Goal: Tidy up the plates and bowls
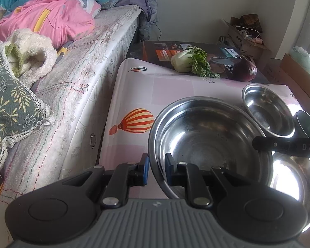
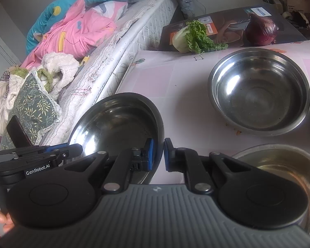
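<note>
Gripping the near rim of the large steel bowl (image 1: 208, 144), left claw (image 1: 156, 170) closed on it, one blue pad outside the wall, the other inside. Seen from the right wrist, same bowl (image 2: 117, 119) tilted and pinched on its opposite rim by the right claw (image 2: 158, 154), pads clamped tight on the thin edge. Carried between both claws above the pink balloon-print bench (image 1: 134, 86). Beyond it on the bench, a second steel bowl (image 2: 258, 93) standing upright, well apart from the right claw. Just beside and below the right claw, a third bowl (image 2: 279, 165). At the bench's far edge, a leafy cabbage (image 2: 194, 37) and a red onion (image 2: 261, 31). Left of the bench, a bed (image 1: 82, 78) piled with bedding.
</note>
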Available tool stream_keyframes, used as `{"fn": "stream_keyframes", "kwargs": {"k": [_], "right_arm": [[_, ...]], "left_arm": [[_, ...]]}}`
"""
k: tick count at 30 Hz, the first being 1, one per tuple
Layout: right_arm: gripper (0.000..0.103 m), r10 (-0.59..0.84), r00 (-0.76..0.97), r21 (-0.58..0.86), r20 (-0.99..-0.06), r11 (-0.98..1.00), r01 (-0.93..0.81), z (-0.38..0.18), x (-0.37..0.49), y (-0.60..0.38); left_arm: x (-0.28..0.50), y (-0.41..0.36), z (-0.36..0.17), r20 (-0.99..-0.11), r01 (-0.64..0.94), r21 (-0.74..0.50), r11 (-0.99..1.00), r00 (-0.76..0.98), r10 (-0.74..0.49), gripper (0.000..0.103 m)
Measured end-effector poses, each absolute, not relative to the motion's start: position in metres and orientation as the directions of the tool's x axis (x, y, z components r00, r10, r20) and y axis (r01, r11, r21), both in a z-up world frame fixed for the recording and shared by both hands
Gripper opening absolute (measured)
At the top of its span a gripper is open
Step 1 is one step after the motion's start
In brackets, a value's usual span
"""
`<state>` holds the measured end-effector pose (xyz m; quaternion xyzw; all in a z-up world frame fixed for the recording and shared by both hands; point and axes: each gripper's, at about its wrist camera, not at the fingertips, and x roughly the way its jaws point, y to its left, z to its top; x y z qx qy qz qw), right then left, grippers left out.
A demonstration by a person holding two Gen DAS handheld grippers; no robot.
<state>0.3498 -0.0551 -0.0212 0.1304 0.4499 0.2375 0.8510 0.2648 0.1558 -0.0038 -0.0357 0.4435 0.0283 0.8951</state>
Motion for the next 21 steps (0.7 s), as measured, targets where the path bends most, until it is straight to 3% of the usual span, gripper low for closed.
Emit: {"fn": "stream_keyframes", "kwargs": {"k": [21], "right_arm": [[0.011,0.525,0.513,0.464,-0.679,0.849,-0.254,0.003,0.336,-0.115]], "left_arm": [[0.267,0.107,0.025,-0.776,-0.029,-0.041,0.999,0.63,-0.013,0.017]]}}
